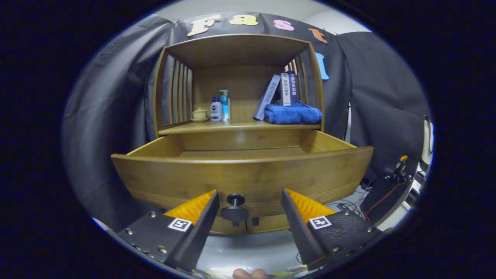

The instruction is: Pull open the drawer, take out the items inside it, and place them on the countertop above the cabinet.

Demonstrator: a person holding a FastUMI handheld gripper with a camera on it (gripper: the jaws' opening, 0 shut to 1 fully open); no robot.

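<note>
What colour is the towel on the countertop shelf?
Blue; the towel shows in the gripper view, beyond the open tongs.

You see the drawer (248, 178) pulled out below the countertop (232, 126); on that countertop, 2 bottles (220, 108) stand left, the towel (293, 114) right, books (279, 93) behind it.

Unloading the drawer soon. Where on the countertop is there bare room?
The countertop is bare between the bottles and the leaning books. The right end is crowded by the blue towel; the cup fills the left corner. The tool hangs open around the drawer knob.
</note>
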